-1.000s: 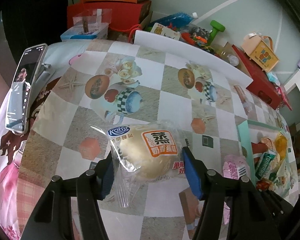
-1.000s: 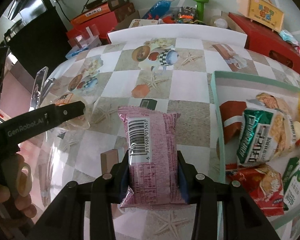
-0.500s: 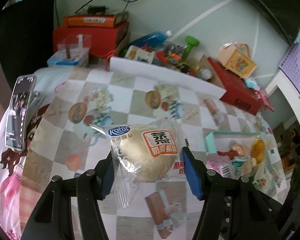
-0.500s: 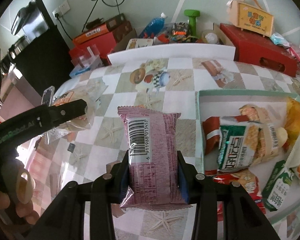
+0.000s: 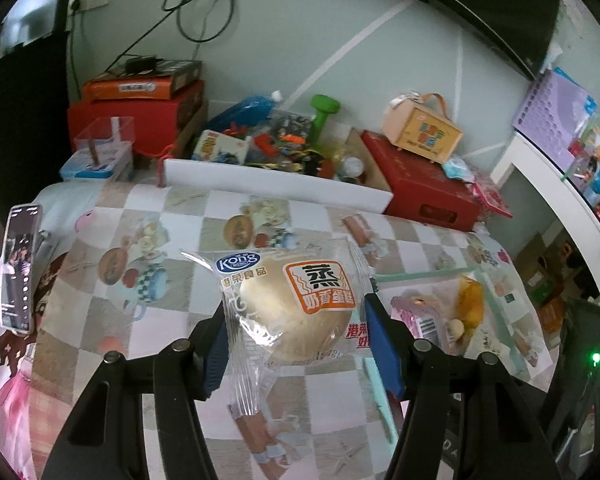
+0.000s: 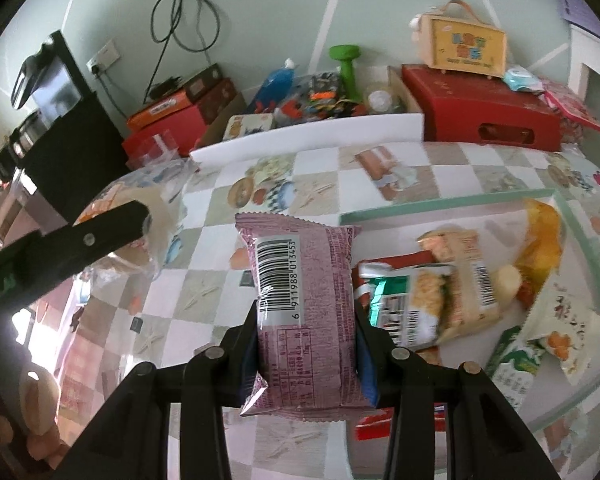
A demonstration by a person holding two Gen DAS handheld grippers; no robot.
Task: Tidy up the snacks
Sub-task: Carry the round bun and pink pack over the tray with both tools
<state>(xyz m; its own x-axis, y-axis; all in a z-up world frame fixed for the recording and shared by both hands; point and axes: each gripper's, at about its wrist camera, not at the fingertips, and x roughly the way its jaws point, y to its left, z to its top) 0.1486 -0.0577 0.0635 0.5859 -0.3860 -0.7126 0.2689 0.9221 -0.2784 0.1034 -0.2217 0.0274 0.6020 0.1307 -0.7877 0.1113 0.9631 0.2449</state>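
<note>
Table (image 5: 180,208) farther below, both grippers raised, bun (image 5: 296,312), pink packet (image 6: 306,308) still clamped

Ahead of your tongs: green dumbbell (image 5: 323,117), blue bottle (image 5: 242,111), wooden box (image 5: 421,133) atop red case (image 5: 424,185). Far left of them: phone (image 5: 19,271), upright. Checkered cloth (image 5: 188,216) lies below.

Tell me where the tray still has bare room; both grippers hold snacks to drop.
The tray is bare along its far strip, between the far rim and the snack pile, and in its near left corner behind the pink packet. The middle and right are crowded with overlapping packets. The checkered tablecloth left of the tray lies open.
</note>
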